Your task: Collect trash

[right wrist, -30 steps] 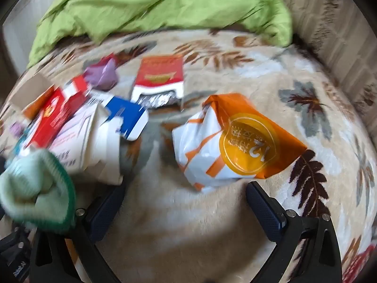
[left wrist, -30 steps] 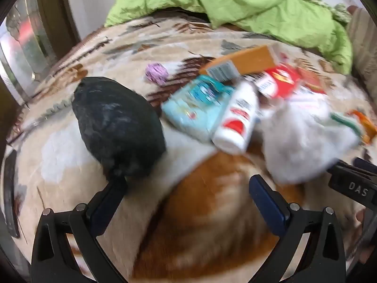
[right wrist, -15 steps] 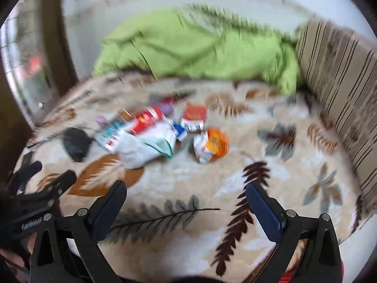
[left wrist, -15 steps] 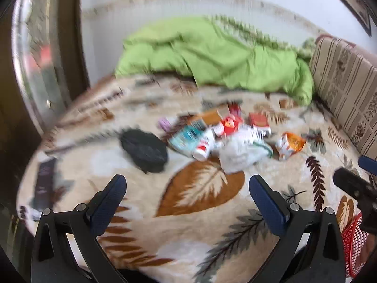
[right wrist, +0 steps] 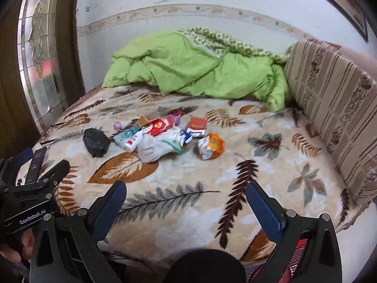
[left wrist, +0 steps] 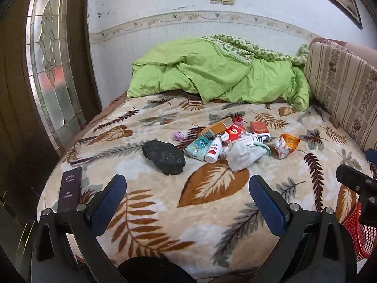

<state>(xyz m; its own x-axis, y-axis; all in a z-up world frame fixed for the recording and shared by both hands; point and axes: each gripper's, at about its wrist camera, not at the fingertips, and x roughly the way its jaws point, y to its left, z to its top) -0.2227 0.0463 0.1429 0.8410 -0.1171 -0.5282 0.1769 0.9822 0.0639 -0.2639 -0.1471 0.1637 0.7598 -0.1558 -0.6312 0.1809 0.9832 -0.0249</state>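
A heap of trash lies mid-bed on the leaf-patterned blanket (left wrist: 212, 184): a black crumpled bag (left wrist: 163, 156), a white bottle (left wrist: 213, 149), a teal packet (left wrist: 198, 146), red boxes (left wrist: 235, 131), a white crumpled cloth (left wrist: 242, 155) and an orange snack bag (left wrist: 286, 145). The right wrist view shows the same black bag (right wrist: 96, 142) and orange bag (right wrist: 211, 145). My left gripper (left wrist: 187, 198) is open and empty, well back from the heap. My right gripper (right wrist: 185, 201) is also open and empty, near the bed's front edge.
A dark phone (left wrist: 69, 189) lies at the bed's front left corner. A green duvet (left wrist: 212, 73) is piled at the back, a striped cushion (left wrist: 341, 87) lines the right side. A red mesh basket (left wrist: 359, 233) stands by the bed's front right. A glass-panelled door (left wrist: 47, 70) is on the left.
Both grippers have pulled far back from the trash heap, from right above it to the bed's front edge. Both stay open and empty.
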